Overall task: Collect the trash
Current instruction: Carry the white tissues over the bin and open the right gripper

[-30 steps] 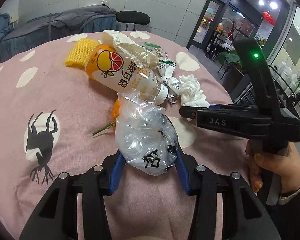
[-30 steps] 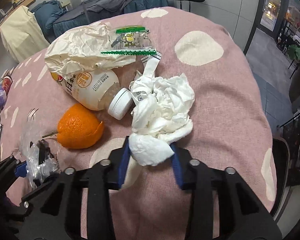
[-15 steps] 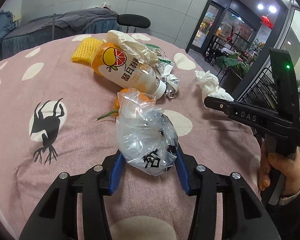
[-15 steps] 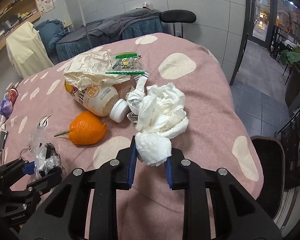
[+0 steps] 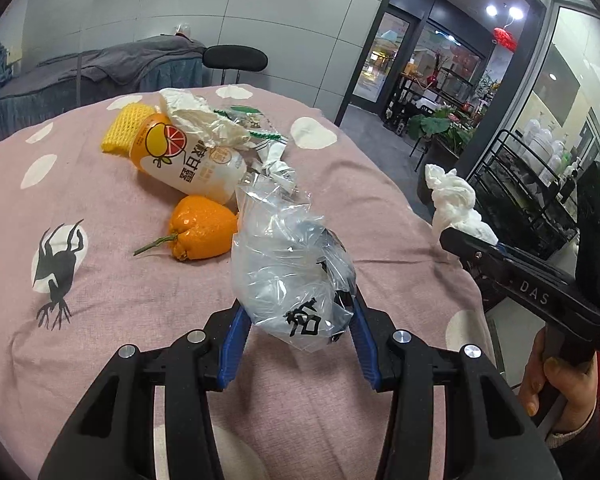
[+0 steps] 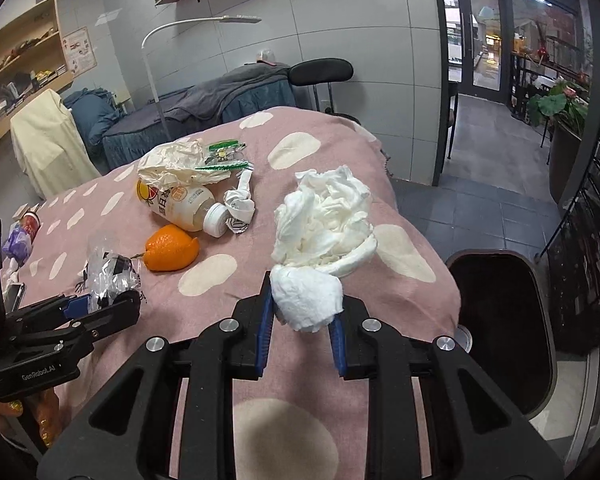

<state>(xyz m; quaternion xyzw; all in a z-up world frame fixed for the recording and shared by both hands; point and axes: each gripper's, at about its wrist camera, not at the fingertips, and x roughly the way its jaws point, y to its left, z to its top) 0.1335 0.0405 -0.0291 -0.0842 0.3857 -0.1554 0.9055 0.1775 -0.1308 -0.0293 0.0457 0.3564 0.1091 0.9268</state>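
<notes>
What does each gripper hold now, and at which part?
The left gripper holds a clear plastic bag by its lower end. The right gripper holds a crumpled white tissue by its near end.

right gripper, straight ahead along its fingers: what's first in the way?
Apart from the white tissue wad it already holds, the right gripper points down at the pink spotted tablecloth near the table's right edge. That cloth likely comes first; the dark bin sits off to the right. Depth is uncertain.
</notes>
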